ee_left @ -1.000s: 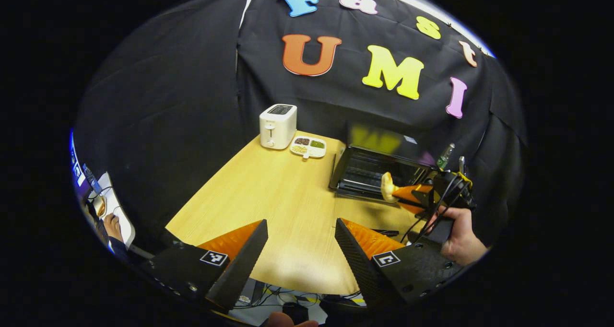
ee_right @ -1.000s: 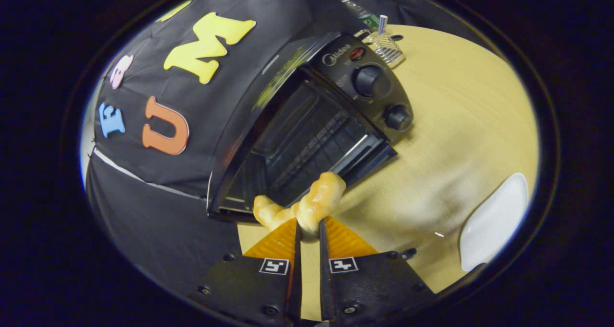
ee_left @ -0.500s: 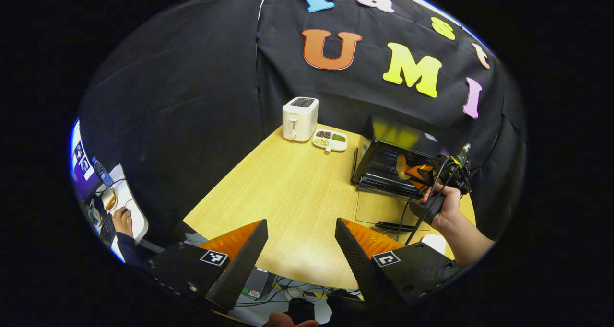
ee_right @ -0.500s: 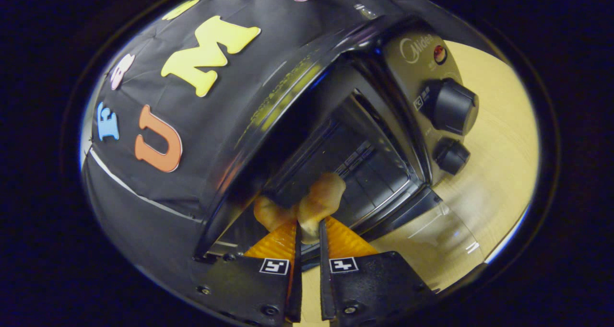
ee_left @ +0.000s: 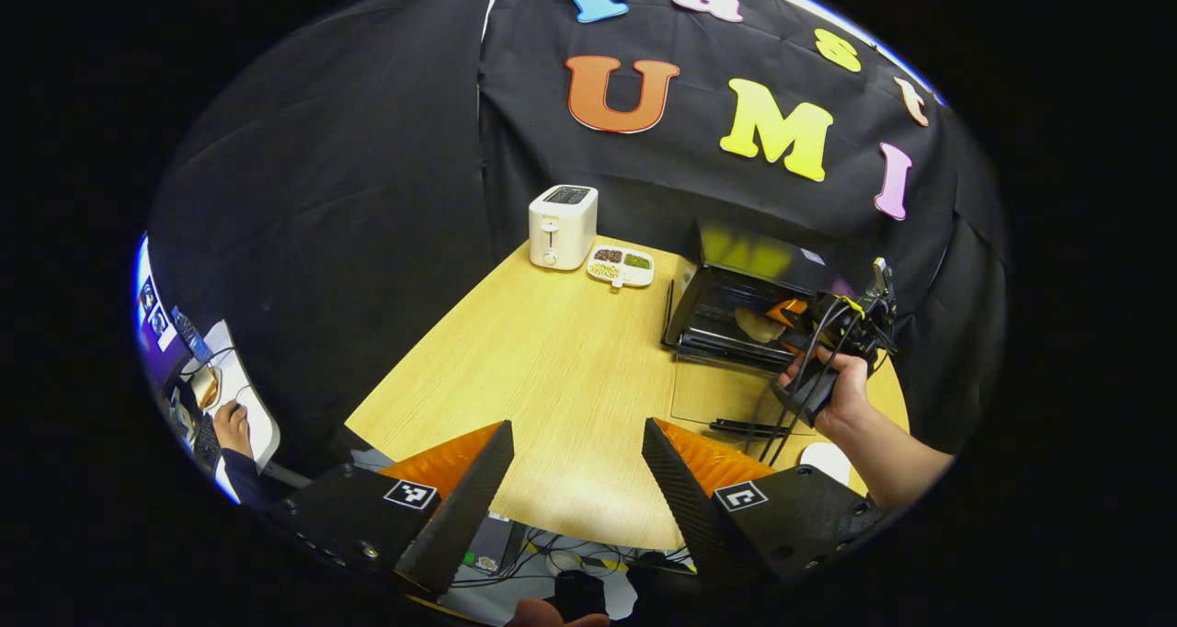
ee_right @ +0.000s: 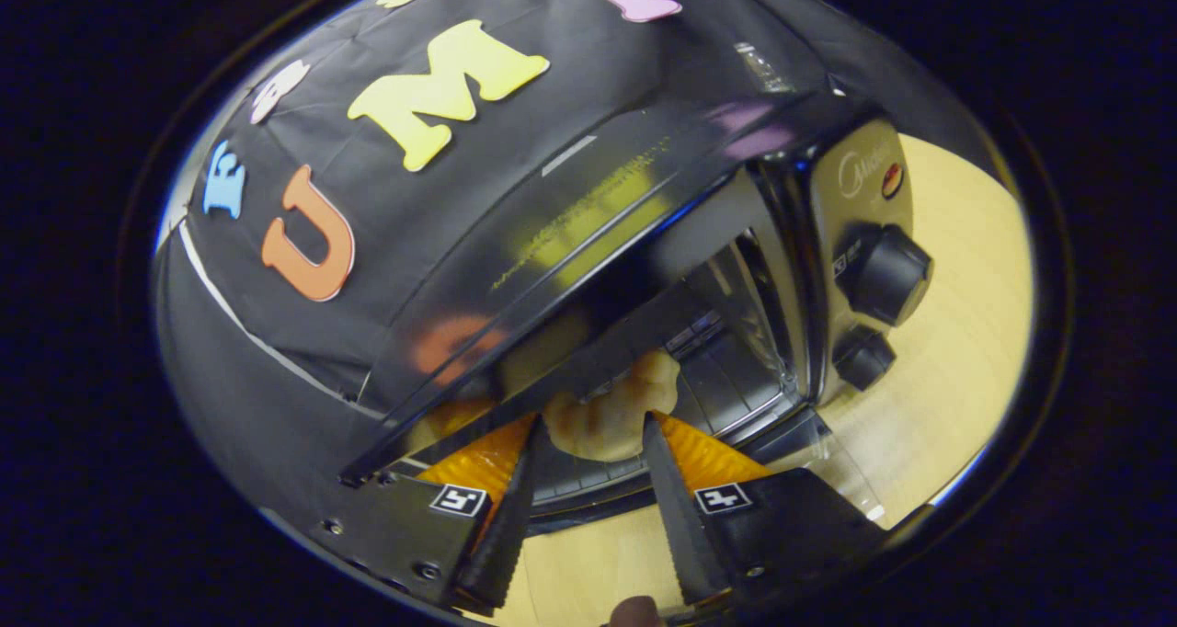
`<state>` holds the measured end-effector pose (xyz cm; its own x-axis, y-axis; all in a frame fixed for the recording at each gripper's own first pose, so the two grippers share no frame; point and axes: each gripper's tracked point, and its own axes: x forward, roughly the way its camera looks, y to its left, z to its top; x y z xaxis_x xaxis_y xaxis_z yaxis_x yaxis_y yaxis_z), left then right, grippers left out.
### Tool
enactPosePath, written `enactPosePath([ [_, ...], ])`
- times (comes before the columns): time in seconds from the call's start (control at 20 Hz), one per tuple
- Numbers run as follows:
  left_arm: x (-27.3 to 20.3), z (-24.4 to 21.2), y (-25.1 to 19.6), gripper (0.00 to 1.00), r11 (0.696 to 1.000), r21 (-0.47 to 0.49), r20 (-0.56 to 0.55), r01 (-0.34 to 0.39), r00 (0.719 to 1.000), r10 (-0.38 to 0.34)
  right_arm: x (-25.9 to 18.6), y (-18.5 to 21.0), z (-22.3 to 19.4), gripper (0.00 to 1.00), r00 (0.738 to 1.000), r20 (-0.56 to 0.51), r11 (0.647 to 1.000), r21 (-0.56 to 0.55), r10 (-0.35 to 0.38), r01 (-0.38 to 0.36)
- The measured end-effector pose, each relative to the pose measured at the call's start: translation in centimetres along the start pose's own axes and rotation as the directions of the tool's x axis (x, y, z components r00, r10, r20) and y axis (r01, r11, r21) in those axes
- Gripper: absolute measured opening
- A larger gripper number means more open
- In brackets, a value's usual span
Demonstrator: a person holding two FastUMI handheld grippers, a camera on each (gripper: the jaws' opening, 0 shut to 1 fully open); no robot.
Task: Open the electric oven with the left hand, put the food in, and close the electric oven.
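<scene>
The oven [ee_left: 736,310] stands open at the far right of the table [ee_left: 552,370], its glass door [ee_left: 726,397] folded down flat onto the wood. The food [ee_right: 602,416], a pale golden pastry, lies inside the oven on the rack. In the right gripper view the right gripper [ee_right: 588,443] reaches into the oven mouth with its fingers spread, one on each side of the food and not pressing it. The left gripper [ee_left: 575,466] hangs over the near table edge, fingers wide apart, holding nothing. Beside the toaster [ee_left: 562,226] sits a divided dish [ee_left: 621,267]; its compartments hold dark, pale and green bits
</scene>
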<state>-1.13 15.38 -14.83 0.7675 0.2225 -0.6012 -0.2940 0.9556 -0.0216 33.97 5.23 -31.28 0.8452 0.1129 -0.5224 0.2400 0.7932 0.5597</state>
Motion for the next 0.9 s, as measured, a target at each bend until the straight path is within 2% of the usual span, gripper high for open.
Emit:
enactPosePath([
  [0.2, -0.5, 0.5, -1.4, 0.94, 1.000, -0.003, 0.026, 0.029, 0.999, -0.029, -2.8, -0.7, -1.0, 0.77, 1.000, 0.004, 0.995, -0.099, -0.023, 0.023],
  [0.5, -1.0, 0.3, -2.8, 0.94, 0.997, 0.001, 0.078, 0.082, 0.994, -0.081, -9.6, -1.0, -3.6, 0.77, 0.999, -0.035, 0.972, -0.237, -0.013, 0.004],
  [0.6, -0.7, 0.0, -3.7, 0.94, 0.994, 0.006, 0.087, 0.110, 0.990, -0.110, -12.6, -1.5, -3.6, 0.81, 0.999, -0.023, 0.947, -0.320, -0.030, 0.021],
  [0.75, 0.2, -0.6, -5.5, 0.94, 0.987, 0.027, 0.087, 0.160, 0.983, -0.162, -17.0, -2.4, -3.6, 0.87, 0.999, 0.000, 0.888, -0.458, -0.045, 0.040],
  [0.9, 0.9, -1.6, -8.5, 0.94, 0.972, 0.040, 0.075, 0.232, 0.969, -0.234, -21.4, -3.6, -3.3, 0.89, 0.998, 0.026, 0.851, -0.521, -0.058, 0.063],
])
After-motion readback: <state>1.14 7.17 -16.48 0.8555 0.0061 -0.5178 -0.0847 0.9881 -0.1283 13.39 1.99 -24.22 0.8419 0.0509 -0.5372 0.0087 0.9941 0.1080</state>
